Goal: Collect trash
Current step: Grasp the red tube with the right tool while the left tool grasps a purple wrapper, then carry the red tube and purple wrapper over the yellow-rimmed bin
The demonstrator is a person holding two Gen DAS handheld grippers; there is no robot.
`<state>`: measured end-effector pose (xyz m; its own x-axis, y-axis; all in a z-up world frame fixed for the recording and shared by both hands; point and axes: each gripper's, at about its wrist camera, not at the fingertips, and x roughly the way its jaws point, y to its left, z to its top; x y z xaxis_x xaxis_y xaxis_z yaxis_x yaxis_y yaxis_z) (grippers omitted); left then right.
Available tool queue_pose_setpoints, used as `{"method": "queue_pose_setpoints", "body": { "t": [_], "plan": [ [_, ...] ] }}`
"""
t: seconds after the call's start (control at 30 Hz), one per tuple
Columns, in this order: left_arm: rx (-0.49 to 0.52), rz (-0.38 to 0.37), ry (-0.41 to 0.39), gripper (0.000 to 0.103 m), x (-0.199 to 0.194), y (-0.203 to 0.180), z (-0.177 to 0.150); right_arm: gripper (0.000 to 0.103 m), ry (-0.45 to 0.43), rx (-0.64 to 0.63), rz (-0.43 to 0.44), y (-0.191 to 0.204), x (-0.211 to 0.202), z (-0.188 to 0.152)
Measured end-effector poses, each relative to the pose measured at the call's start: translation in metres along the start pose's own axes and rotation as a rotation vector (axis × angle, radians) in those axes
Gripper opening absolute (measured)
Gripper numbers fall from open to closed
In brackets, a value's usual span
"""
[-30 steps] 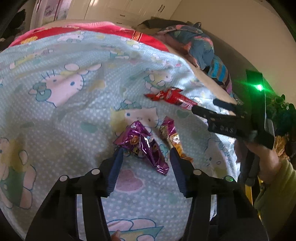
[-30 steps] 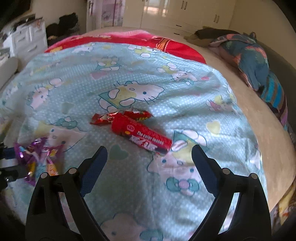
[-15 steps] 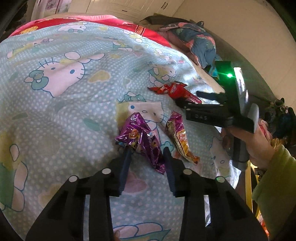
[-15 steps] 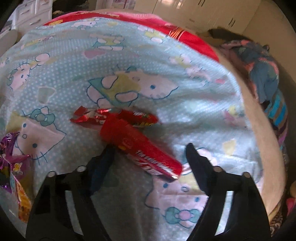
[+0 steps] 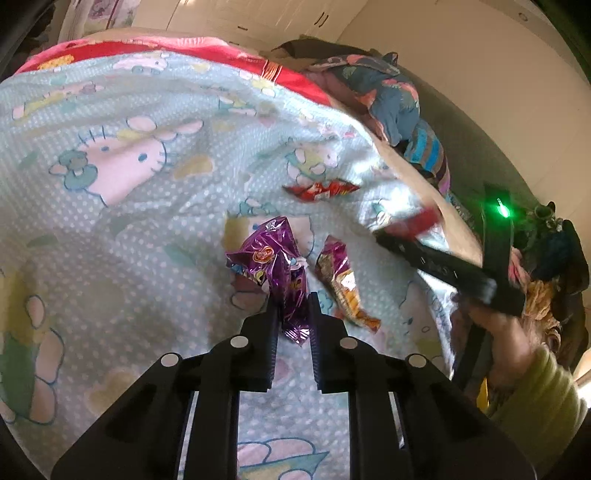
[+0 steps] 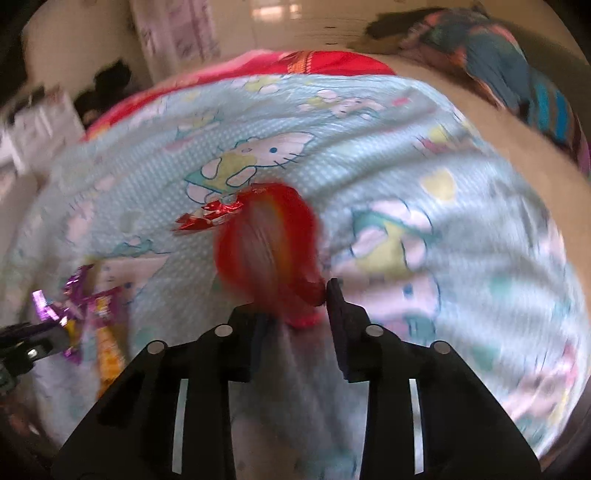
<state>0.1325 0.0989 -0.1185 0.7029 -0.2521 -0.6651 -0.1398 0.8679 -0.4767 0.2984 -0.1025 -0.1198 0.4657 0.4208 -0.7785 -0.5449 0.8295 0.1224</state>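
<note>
On bed, cartoon-cat bedsheet (image 5: pixel 147 229) under my rig; white cabinets (image 5: pixel 258 18) behind. My left gripper (image 5: pixel 291 314) just closed, pinching purple wrapper (image 5: pixel 273 258). My right gripper (image 6: pixel 291 299) just closed, pinching blurred red tube (image 6: pixel 269 240). Orange wrapper (image 5: pixel 340 280), red wrapper (image 5: pixel 321 190) lie loose.

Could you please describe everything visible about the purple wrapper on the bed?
The purple wrapper is a crinkled, shiny foil snack packet with yellow and red print. Its lower end is pinched between the fingers of the left gripper, whose jaws have just been closing; the wider upper end fans out over the cartoon-cat bedsheet, beside an orange wrapper.
</note>
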Motion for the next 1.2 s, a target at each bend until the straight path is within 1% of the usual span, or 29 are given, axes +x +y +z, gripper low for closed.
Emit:
{"method": "queue_pose_setpoints", "body": {
  "t": [0.1, 0.17, 0.27, 0.47, 0.63, 0.73, 0.9, 1.2],
  "plan": [
    [0.018, 0.001, -0.036, 0.015, -0.011, -0.005, 0.005, 0.023, -0.044, 0.074, 0.053, -0.006, -0.021, -0.018],
    [0.030, 0.000, -0.055, 0.015, -0.018, -0.009, 0.009, 0.023, -0.072, 0.092, 0.071, -0.005, -0.035, -0.028],
    [0.056, -0.014, -0.084, 0.015, -0.030, -0.021, 0.014, 0.023, -0.107, 0.098, 0.087, -0.001, -0.053, -0.040],
    [0.124, -0.055, -0.111, 0.015, -0.044, -0.053, 0.017, 0.023, -0.153, 0.109, 0.111, 0.008, -0.088, -0.058],
    [0.178, -0.089, -0.120, 0.015, -0.053, -0.078, 0.013, 0.023, -0.189, 0.101, 0.107, 0.009, -0.117, -0.069],
    [0.207, -0.109, -0.123, 0.015, -0.058, -0.092, 0.008, 0.023, -0.202, 0.121, 0.095, 0.004, -0.132, -0.077],
    [0.258, -0.143, -0.116, 0.015, -0.061, -0.115, 0.000, 0.023, -0.240, 0.154, 0.060, -0.012, -0.157, -0.090],
    [0.348, -0.196, -0.092, 0.015, -0.059, -0.150, -0.016, 0.023, -0.276, 0.218, 0.010, -0.043, -0.188, -0.109]
  ]
}}
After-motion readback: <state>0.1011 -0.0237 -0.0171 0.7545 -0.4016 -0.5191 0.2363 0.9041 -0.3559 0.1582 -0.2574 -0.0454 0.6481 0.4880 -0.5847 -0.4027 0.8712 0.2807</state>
